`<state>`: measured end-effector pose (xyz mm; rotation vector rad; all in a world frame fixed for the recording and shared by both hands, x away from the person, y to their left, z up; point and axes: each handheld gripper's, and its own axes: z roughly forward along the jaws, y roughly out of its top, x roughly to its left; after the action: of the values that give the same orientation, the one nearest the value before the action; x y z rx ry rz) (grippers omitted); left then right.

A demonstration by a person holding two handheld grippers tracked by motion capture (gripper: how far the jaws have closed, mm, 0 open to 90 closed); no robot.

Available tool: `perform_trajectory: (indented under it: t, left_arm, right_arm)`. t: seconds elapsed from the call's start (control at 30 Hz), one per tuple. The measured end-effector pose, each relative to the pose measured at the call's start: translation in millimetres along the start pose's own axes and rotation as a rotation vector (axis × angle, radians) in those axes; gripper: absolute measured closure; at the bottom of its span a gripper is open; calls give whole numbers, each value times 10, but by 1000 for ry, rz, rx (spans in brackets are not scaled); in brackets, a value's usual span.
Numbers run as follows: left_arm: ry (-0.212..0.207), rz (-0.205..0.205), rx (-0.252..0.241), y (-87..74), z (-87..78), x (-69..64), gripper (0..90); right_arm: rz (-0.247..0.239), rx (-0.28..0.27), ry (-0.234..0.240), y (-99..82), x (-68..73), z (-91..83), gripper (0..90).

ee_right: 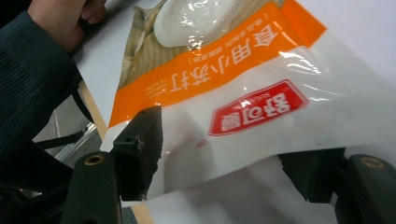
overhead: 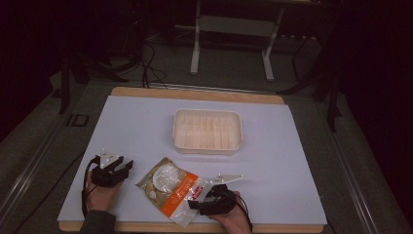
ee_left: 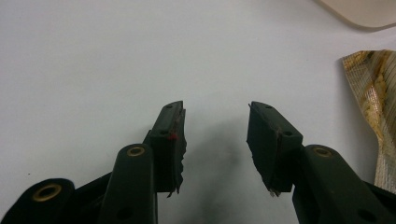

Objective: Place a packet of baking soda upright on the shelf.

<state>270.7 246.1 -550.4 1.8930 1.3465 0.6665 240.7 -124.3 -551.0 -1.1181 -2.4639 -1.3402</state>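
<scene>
White table [overhead: 292, 161]; plastic tray [overhead: 207, 129] well beyond both grippers. Snack bag [overhead: 170, 190] lies flat, its white end between right gripper [overhead: 194, 204] jaws, wide apart, not clamped. Left gripper [ee_left: 215, 135] open, empty, bag off to its right.

The pouch [overhead: 171, 189] is white at its near end with an orange band across the middle, a red label with white lettering, and a tan, woven-looking print around a white round. The tray [overhead: 208, 130] is a pale cream, the table [overhead: 292, 165] white with a light wooden edge, and each gripper [overhead: 111, 171] black.
</scene>
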Motion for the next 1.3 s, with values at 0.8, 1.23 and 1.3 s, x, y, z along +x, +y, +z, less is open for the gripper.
perform_trajectory:
  t: [0.8, 1.23, 1.3]
  left_arm:
    - [-1, -4, -5, 0, -3, 1, 559]
    - [2, -1, -9, 0, -4, -3, 559]
    - [3, -5, -11, -1, -5, -2, 559]
  right_arm:
    - [182, 28, 91, 97, 31, 45, 788]
    - [108, 36, 45, 362, 111, -48, 900]
    - [103, 29, 45, 373, 113, -54, 900]
